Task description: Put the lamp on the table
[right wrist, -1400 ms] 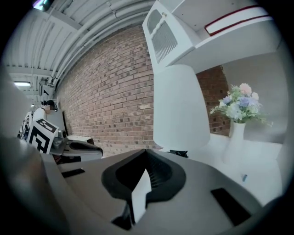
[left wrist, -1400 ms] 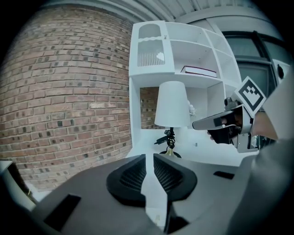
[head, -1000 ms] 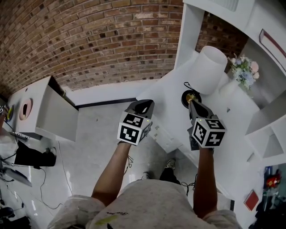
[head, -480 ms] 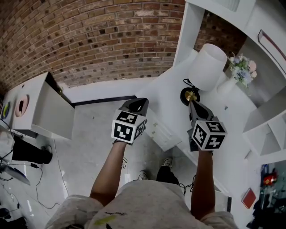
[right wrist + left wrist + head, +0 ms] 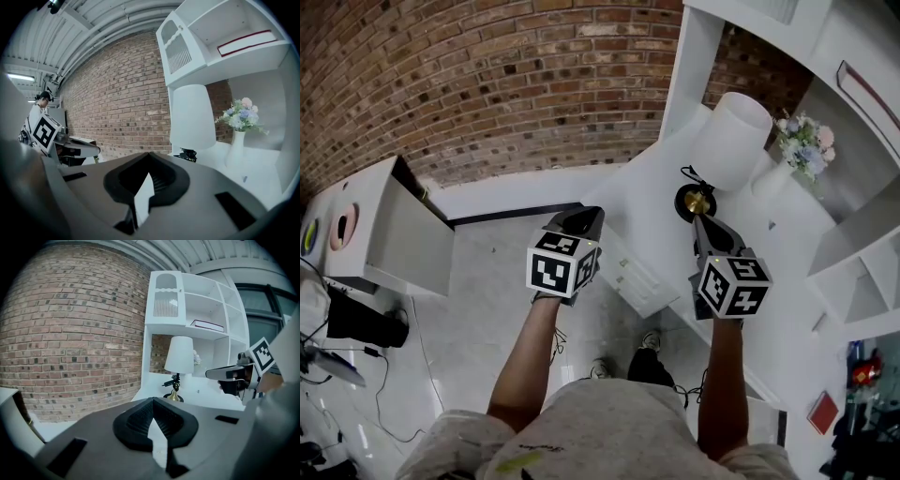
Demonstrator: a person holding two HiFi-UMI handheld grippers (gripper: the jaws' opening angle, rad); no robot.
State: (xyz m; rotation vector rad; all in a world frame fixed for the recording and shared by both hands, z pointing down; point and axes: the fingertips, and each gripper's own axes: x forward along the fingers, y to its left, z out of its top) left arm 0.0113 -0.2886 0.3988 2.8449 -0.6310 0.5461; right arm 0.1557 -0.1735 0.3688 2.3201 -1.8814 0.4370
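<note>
The lamp, with a white shade (image 5: 731,139) and a black and brass base (image 5: 695,202), stands upright on the white table (image 5: 652,202), in front of the shelf unit. My right gripper (image 5: 701,225) is shut and empty, its tips just short of the lamp base. From that gripper's own view the shade (image 5: 192,117) rises right ahead of the closed tips (image 5: 149,153). My left gripper (image 5: 580,218) is also shut and empty. It hovers left of the table over the floor, and the lamp (image 5: 179,355) stands farther off in its view.
A white vase of flowers (image 5: 806,150) stands on the table right of the lamp. The shelf unit (image 5: 201,310) holds a book (image 5: 206,325). Drawers (image 5: 642,277) sit under the table. A white cabinet (image 5: 394,234) is at the left, a brick wall (image 5: 506,84) behind.
My left gripper has drifted a little to the left. The right gripper and the lamp have stayed where they were.
</note>
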